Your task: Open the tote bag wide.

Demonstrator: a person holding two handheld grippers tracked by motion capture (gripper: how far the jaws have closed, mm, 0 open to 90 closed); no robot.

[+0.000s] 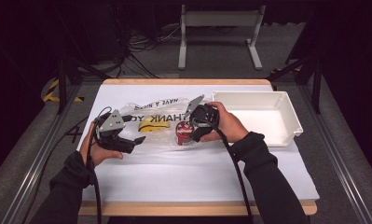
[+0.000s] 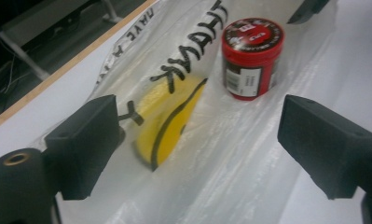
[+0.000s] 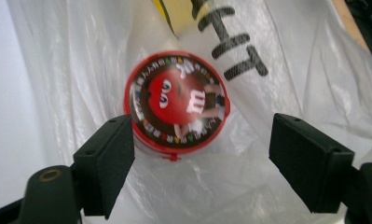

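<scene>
Near the table's middle, the right gripper (image 3: 200,154), jaws apart, is straddling the red candy tub (image 3: 176,101) on the plastic bag (image 1: 162,137), not yet gripping, while the left gripper (image 2: 197,140) is hovering open.

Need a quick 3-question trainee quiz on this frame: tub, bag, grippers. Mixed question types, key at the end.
1. True or false: the right gripper is shut on the red tub.
2. Multiple choice: the red tub stands
A. in the white bin
B. on the clear plastic bag
C. on bare table beside the bag
3. Fill in: the bag's yellow patch lies nearer the ___ gripper.

Key
1. False. Both jaws stand apart, with the tub ahead of them nearer one jaw than the other.
2. B. The bin is apart, beyond the right hand.
3. Left. The left gripper is open too, jaws wide over the bag.
</scene>
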